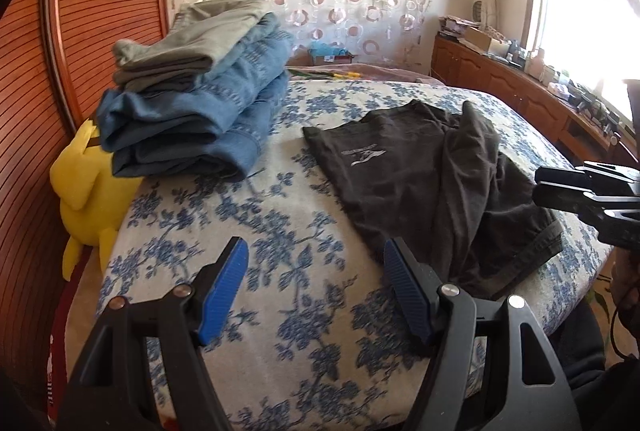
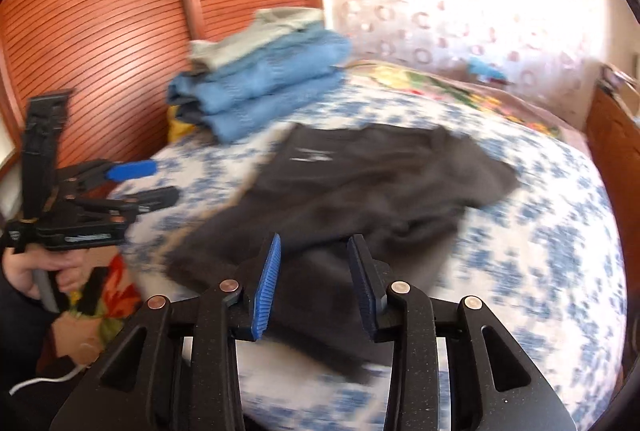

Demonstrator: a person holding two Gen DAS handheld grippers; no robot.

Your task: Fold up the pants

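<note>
Both tools are hanging empty with jaws apart, the left tool wider than the right tool, over the half-folded black pants lying on the floral bed, seemingly for the next fold.

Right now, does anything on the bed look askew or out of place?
The black pants lie rumpled, one part thrown over the rest in uneven folds, not squared like the folded stack near the headboard. A yellow plush toy is wedged between the bed's edge and the headboard. Nothing looks spilled or damaged.
</note>
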